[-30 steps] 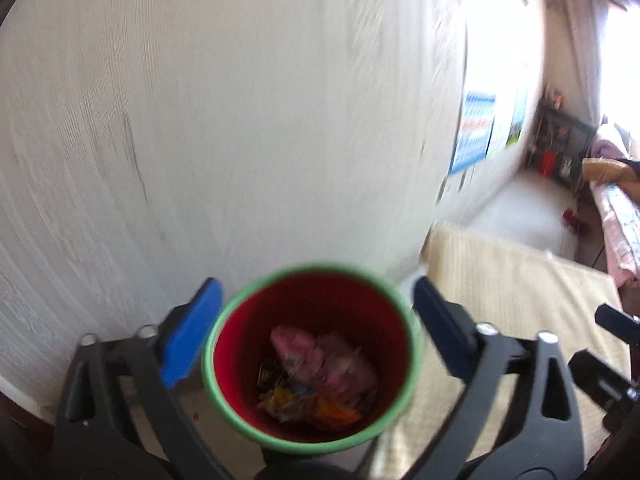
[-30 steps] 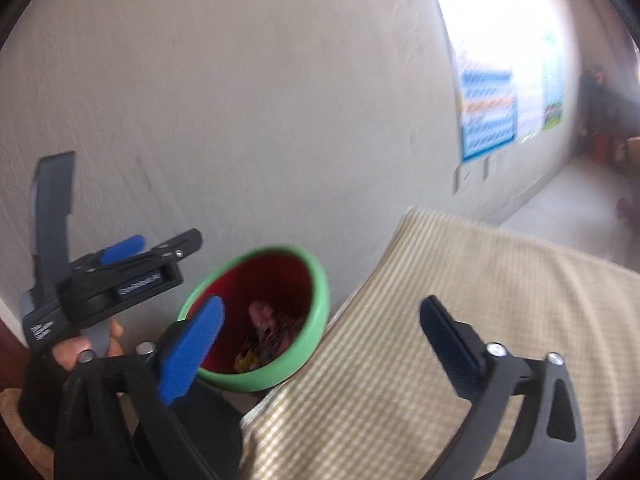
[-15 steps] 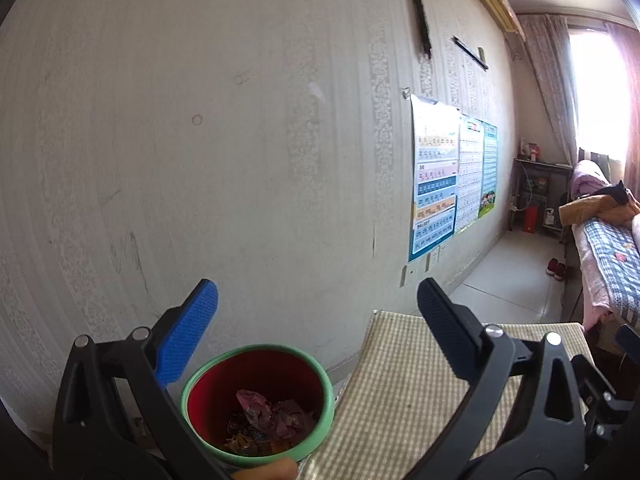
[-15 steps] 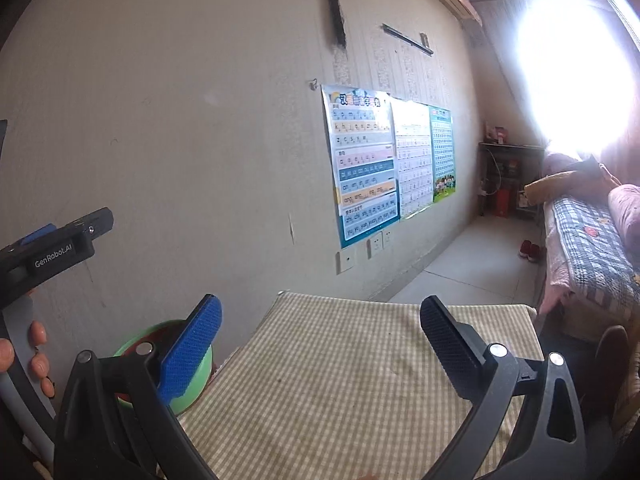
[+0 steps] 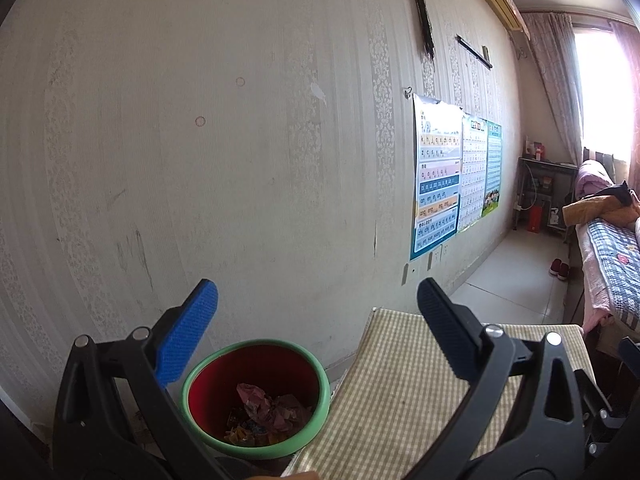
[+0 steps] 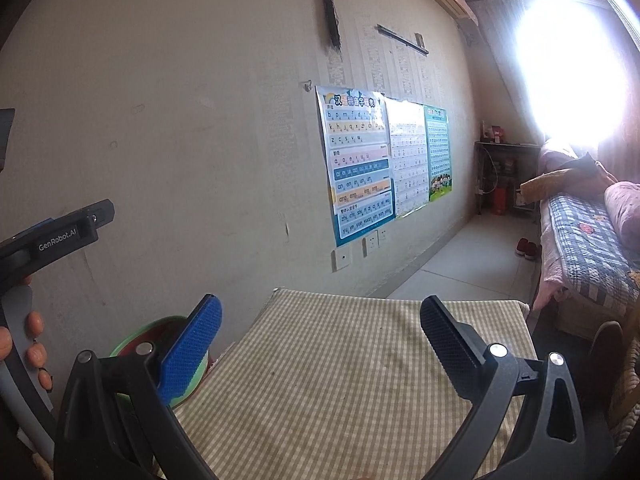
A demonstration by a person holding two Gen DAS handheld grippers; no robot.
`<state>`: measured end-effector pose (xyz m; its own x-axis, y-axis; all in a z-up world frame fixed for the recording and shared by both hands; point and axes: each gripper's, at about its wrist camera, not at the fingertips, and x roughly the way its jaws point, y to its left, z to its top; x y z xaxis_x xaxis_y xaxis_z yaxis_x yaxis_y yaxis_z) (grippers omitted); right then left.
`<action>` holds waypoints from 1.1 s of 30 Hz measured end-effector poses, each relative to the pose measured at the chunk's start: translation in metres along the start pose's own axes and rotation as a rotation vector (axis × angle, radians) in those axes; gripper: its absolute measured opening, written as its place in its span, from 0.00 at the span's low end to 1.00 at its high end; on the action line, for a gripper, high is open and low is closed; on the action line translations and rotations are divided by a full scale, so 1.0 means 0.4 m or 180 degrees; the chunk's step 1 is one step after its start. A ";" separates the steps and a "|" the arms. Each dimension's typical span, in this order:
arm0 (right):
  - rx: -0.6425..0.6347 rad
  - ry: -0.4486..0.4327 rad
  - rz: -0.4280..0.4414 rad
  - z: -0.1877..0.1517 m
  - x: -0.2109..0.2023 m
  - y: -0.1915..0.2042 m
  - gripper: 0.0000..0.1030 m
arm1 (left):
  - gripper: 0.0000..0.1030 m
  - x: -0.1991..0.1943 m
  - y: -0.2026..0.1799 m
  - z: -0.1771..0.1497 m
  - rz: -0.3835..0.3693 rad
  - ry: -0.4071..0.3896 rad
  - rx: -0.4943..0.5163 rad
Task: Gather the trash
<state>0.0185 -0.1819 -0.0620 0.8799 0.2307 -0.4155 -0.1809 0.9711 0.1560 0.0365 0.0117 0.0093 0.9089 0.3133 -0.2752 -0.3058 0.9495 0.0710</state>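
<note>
Both grippers stand wide open and hold nothing: the left gripper (image 5: 318, 304) hangs above the bin (image 5: 256, 400), the right gripper (image 6: 320, 320) above the checked surface (image 6: 340, 380). Nearest below, the red bin with a green rim stands on the floor just beside the surface's left edge, against the wall (image 5: 240, 160); crumpled trash (image 5: 268, 412) lies in its bottom. Farther along the wall hang posters (image 6: 360, 168), and a bed (image 6: 584, 240) lies at far right.
</note>
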 end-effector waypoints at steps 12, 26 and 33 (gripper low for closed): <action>-0.0072 0.0026 -0.0009 -0.003 -0.003 0.020 0.93 | 0.95 0.019 -0.021 -0.031 -0.0175 0.0183 0.0028; -0.0034 0.0083 -0.0132 -0.009 0.004 0.005 0.93 | 0.95 0.047 -0.012 -0.061 -0.0176 0.0374 -0.0047; -0.0059 0.0134 -0.0104 -0.018 0.013 0.013 0.93 | 0.95 0.054 -0.008 -0.064 -0.0183 0.0415 -0.0050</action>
<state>0.0191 -0.1750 -0.0698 0.8663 0.2009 -0.4574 -0.1610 0.9790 0.1252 0.0499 0.0150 -0.0214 0.8808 0.2523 -0.4008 -0.2596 0.9650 0.0368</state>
